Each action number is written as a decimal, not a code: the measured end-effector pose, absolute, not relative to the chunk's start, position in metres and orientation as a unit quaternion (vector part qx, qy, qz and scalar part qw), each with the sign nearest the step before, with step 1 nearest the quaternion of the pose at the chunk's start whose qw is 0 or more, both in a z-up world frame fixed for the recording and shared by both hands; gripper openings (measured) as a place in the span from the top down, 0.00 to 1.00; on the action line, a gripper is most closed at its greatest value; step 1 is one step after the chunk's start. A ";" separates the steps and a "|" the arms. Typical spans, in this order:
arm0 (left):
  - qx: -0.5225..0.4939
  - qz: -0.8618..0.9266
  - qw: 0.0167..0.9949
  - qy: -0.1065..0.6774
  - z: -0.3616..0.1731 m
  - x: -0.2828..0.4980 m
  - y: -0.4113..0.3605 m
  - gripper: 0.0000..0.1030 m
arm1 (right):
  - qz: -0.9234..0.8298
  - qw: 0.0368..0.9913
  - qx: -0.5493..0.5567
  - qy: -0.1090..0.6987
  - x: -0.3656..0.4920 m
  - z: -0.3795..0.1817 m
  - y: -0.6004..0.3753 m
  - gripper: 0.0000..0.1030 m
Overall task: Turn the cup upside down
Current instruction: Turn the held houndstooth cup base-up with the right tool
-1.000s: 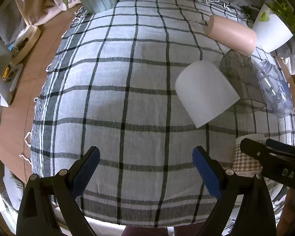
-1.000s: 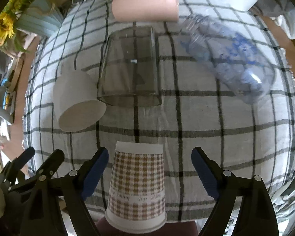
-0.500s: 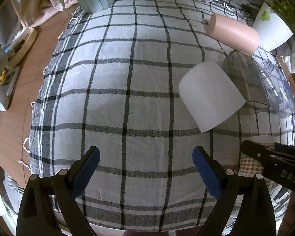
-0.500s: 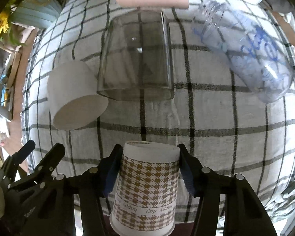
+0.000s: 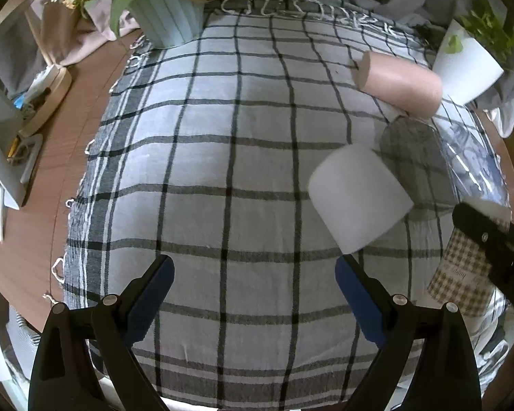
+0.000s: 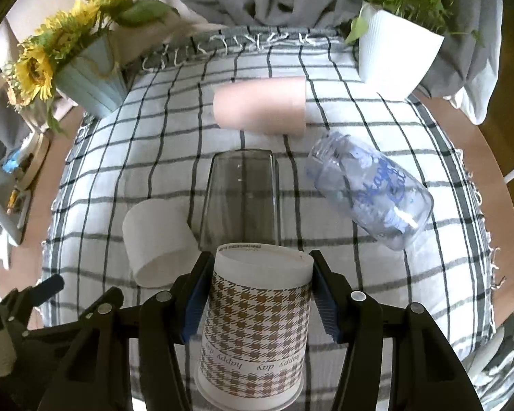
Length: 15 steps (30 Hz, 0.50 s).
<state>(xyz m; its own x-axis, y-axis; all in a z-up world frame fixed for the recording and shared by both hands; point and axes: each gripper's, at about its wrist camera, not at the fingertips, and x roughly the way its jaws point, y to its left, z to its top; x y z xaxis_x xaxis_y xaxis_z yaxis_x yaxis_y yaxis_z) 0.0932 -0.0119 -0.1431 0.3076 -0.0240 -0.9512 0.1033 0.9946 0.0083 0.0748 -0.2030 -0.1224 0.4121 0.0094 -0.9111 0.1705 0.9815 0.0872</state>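
Observation:
My right gripper is shut on a houndstooth paper cup, its blue pads pressing both sides; the cup is lifted off the checked cloth. The cup also shows at the right edge of the left wrist view, held by the right gripper. My left gripper is open and empty above the cloth, to the left of the cup. A white paper cup lies on its side just beyond.
On the checked cloth lie a clear glass, a pink cup and a clear bottle with blue print. A sunflower vase stands back left, a white plant pot back right. Wooden table edge lies left.
My right gripper closed on the houndstooth cup and lifted it, tilting the view up toward the back of the table. The left gripper drifted slightly and stayed open.

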 end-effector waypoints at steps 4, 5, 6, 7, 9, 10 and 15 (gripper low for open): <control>0.036 -0.016 0.813 0.581 -0.143 0.099 -0.005 0.07 | -0.046 0.846 0.099 0.522 0.071 -0.131 -0.200 0.46; 0.036 -0.014 0.814 0.580 -0.142 0.099 -0.004 0.07 | -0.047 0.850 0.103 0.514 0.069 -0.131 -0.200 0.46; 0.035 -0.011 0.815 0.578 -0.140 0.100 -0.003 0.07 | -0.050 0.853 0.106 0.508 0.067 -0.131 -0.199 0.46; 0.033 -0.006 0.819 0.573 -0.138 0.100 -0.002 0.07 | -0.051 0.860 0.110 0.496 0.064 -0.128 -0.200 0.46; 0.028 0.000 0.825 0.564 -0.136 0.100 -0.001 0.06 | -0.059 0.872 0.113 0.472 0.058 -0.123 -0.202 0.46; 0.026 0.003 0.830 0.558 -0.134 0.100 -0.001 0.06 | -0.065 0.880 0.113 0.457 0.055 -0.121 -0.202 0.46; 0.043 0.014 0.850 0.526 -0.130 0.095 -0.008 0.06 | -0.082 0.902 0.103 0.412 0.045 -0.122 -0.201 0.46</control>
